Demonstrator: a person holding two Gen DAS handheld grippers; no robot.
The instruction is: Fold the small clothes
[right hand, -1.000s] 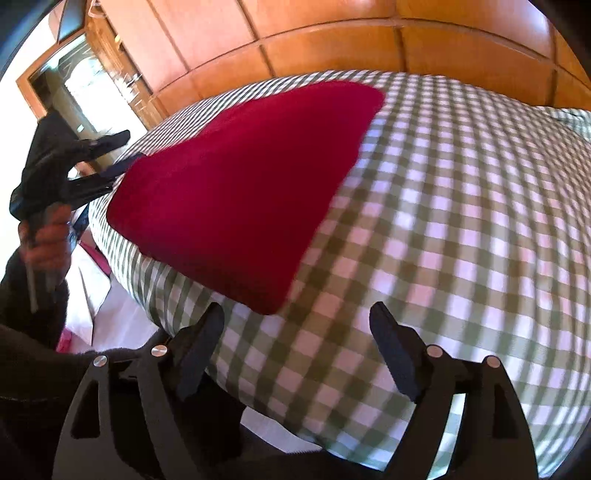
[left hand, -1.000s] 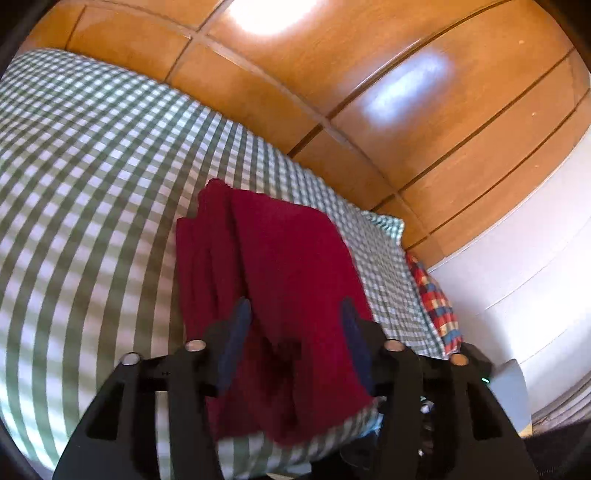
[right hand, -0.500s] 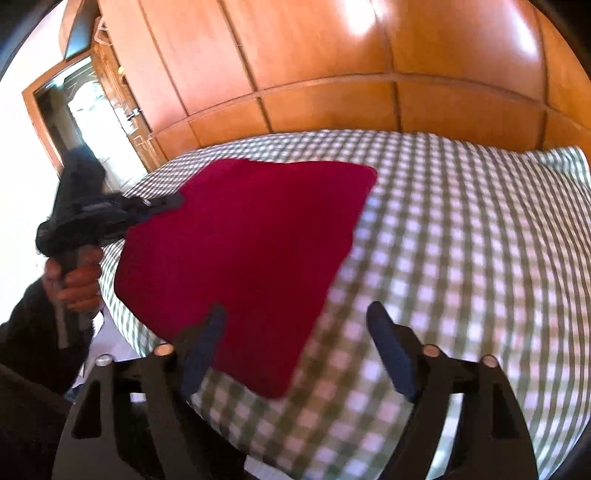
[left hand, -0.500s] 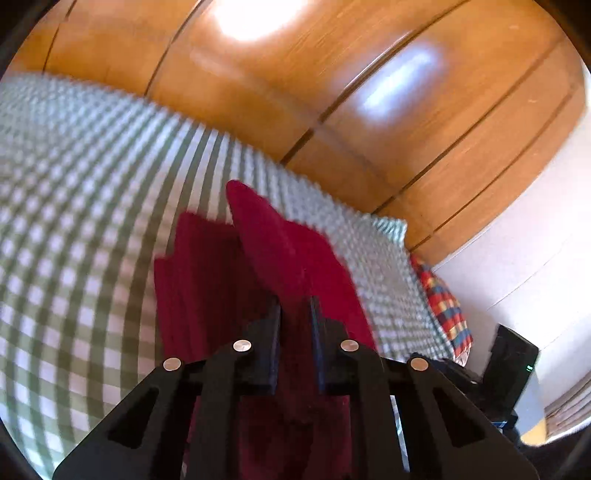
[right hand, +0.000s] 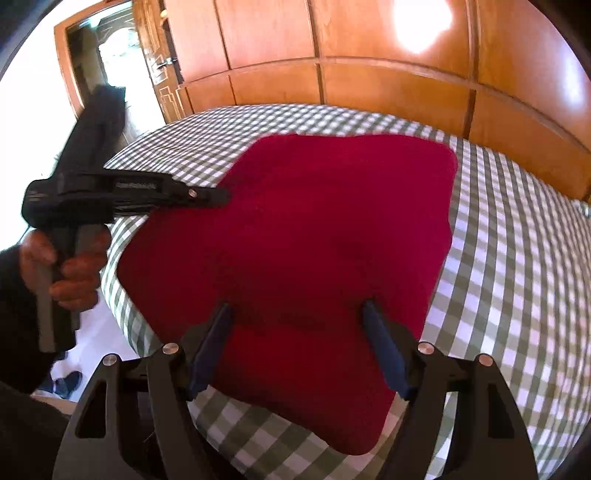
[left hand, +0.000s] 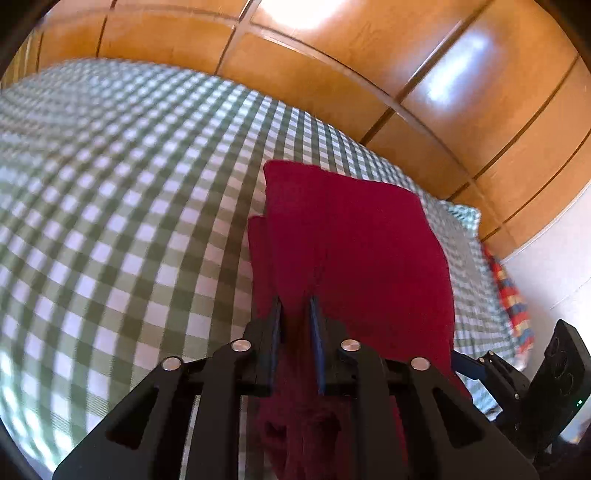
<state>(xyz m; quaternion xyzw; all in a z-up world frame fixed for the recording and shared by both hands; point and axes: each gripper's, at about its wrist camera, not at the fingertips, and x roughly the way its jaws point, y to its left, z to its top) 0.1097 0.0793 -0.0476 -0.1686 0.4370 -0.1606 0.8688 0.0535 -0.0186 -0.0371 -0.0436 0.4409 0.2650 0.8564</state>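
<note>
Garment (right hand: 314,236) pinched in opening left claw (left hand: 295,314), right claw (right hand: 299,321) spread

Cloth (right hand: 295,236) flat on bed (right hand: 509,280), near its front-left corner. Left claw (right hand: 221,195) at cloth's left edge; right claw (right hand: 295,314) over its near edge. Wooden panelling (right hand: 369,48) behind bed.

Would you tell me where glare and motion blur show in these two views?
Left wrist view: glare on the wood panels, the checked bedcover smeared at left. Right wrist view: a bright glare patch on the panels, and the left claw and hand blurred.
</note>
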